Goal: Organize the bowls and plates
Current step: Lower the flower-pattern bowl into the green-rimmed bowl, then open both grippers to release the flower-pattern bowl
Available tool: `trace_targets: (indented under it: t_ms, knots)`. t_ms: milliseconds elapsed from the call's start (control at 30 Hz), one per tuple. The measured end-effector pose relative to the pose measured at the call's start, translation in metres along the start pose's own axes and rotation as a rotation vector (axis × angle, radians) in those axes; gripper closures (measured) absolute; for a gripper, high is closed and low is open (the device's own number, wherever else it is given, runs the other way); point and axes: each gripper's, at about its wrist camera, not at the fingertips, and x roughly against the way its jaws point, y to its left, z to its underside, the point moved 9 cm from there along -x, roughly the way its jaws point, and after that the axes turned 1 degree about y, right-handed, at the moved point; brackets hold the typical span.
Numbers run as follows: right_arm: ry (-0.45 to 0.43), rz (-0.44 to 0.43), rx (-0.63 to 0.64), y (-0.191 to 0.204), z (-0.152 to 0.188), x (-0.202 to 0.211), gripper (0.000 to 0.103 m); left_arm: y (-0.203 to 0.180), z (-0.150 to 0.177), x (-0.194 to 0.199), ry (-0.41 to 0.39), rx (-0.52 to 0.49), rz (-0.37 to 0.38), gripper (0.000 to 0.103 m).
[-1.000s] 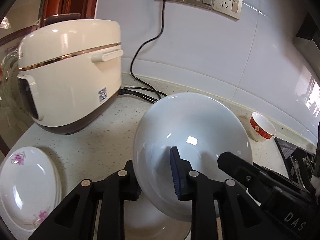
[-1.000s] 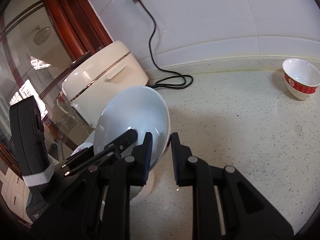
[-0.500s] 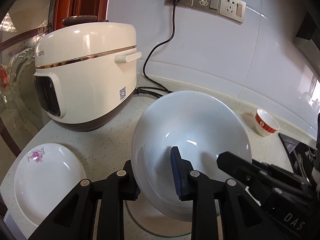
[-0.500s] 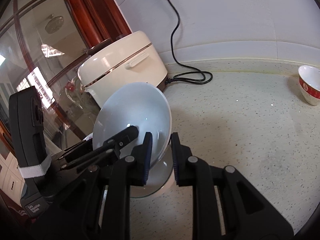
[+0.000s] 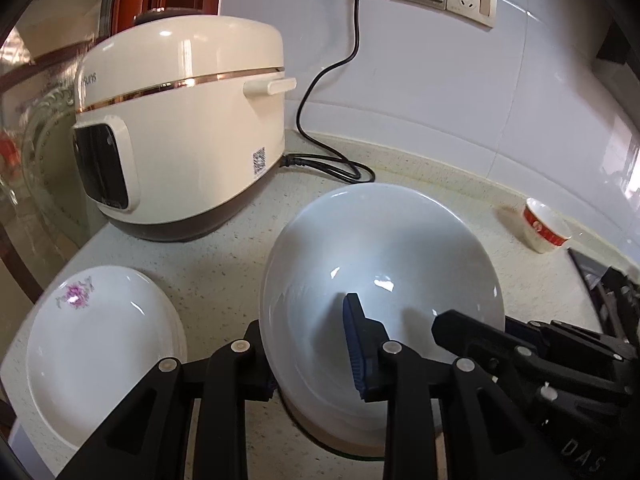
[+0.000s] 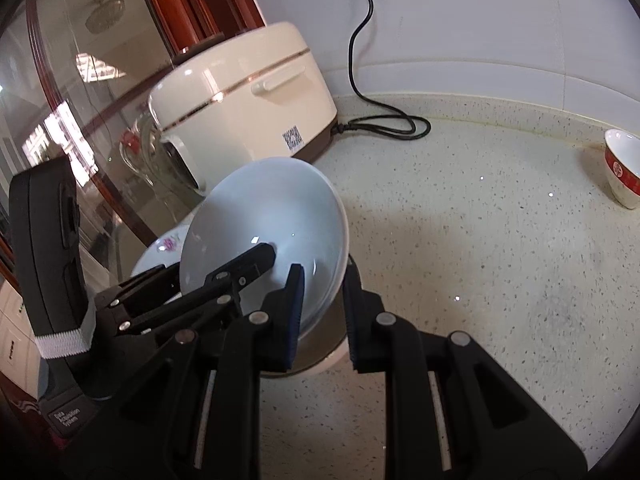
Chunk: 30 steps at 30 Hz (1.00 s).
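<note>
1. Left wrist view, taking the rice cooker (image 5: pixel 180 128) as landmark: the flowered plate (image 5: pixel 96 344) lies in front of it toward the counter's left edge, the big white bowl (image 5: pixel 380 280) in front and to its right, and the small red-banded bowl (image 5: pixel 544 230) far to its right by the wall.
2. Left gripper (image 5: pixel 308 352) is nearly closed, clamped across the big bowl's near rim, one finger outside, the blue pad inside.
3. Right gripper (image 6: pixel 322 312) pinches the opposite rim the same way, jaws narrow. The bowl hangs tilted just above its own shadow on the counter.
4. Risk, as a judgement: two thin rim grips on glazed ware could slip if the hands drift apart or twist unevenly, so the bowl would drop and chip, or knock the flowered plate.
5. Compared with a second earlier, the cooker and flowered plate sit more centrally in the left view, and the bowl appears lower.
</note>
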Motion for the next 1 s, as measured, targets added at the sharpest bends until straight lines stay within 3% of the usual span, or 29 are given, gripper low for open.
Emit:
trace_targets:
  t_ms: [700,867,1000]
  knots:
    - [0.026,0.026,0.029,0.0,0.005,-0.011,0.08,0.005,0.007,-0.008,0.022,-0.03,-0.034,0.071]
    - [-0.003,0.07,0.064,0.0,0.002,-0.007,0.08,0.007,0.006,-0.009,0.021,-0.036,-0.052,0.061]
    - [-0.028,0.111,0.076,-0.004,-0.001,-0.003,0.072,0.008,0.002,-0.004,-0.001,-0.039,-0.058,0.055]
